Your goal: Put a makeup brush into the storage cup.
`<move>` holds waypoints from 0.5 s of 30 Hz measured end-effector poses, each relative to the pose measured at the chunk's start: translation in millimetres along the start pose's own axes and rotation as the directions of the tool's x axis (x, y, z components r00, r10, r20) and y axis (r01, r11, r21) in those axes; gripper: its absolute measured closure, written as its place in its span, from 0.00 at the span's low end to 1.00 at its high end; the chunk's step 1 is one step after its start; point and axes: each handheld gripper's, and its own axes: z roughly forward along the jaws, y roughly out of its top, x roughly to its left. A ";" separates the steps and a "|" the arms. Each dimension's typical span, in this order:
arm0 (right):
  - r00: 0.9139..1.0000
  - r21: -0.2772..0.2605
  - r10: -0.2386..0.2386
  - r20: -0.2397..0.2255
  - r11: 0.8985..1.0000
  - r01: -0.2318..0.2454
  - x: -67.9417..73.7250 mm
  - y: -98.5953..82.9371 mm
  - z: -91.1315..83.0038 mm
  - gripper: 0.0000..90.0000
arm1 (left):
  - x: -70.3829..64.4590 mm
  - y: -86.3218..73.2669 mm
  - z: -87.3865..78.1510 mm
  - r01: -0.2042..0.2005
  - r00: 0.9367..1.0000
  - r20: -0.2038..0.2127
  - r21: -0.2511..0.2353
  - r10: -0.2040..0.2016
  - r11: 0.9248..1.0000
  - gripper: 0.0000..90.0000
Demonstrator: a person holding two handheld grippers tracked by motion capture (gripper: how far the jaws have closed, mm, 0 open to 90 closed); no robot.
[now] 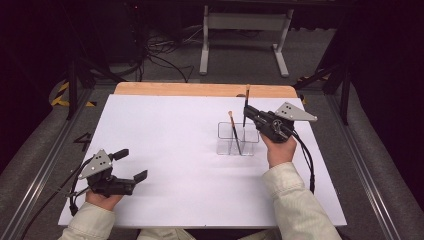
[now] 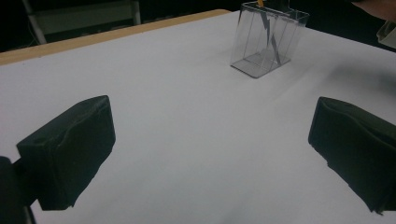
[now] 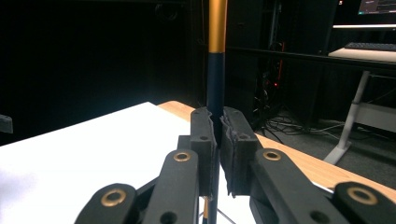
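A clear plastic holder (image 1: 238,138) with compartments stands right of the middle of the white table top (image 1: 170,150); it shows in the left gripper view too, as the holder (image 2: 266,42) at the top. One dark pen with an orange end (image 1: 233,131) leans inside its left part. My right gripper (image 1: 247,111) is shut on a second dark pen with an orange end (image 1: 246,102), held upright over the holder's right side. In the right gripper view the pen (image 3: 216,60) rises straight between the closed pads. My left gripper (image 1: 131,165) rests open near the front left, with nothing between its jaws.
A wooden strip (image 1: 200,89) runs along the table's far edge. Beyond it stand a white metal frame (image 1: 245,30) and loose cables (image 1: 160,55) on the floor. Dark rails flank both sides of the table.
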 end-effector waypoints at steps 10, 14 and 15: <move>0.999 0.008 0.040 -0.026 0.999 -0.040 0.4 -6.5 4.9 0.93 | 0.0 0.2 -0.7 0.000 1.000 0.001 -0.003 0.000 1.000 0.01; 0.998 0.019 0.059 -0.025 0.998 -0.059 -0.3 -13.0 6.1 0.93 | 0.0 0.2 -0.8 0.000 1.000 0.000 -0.003 0.000 1.000 0.02; 0.998 0.021 0.063 -0.026 0.998 -0.062 -0.6 -14.2 6.4 0.93 | -0.1 0.2 -0.8 -0.001 1.000 0.001 -0.003 0.001 1.000 0.01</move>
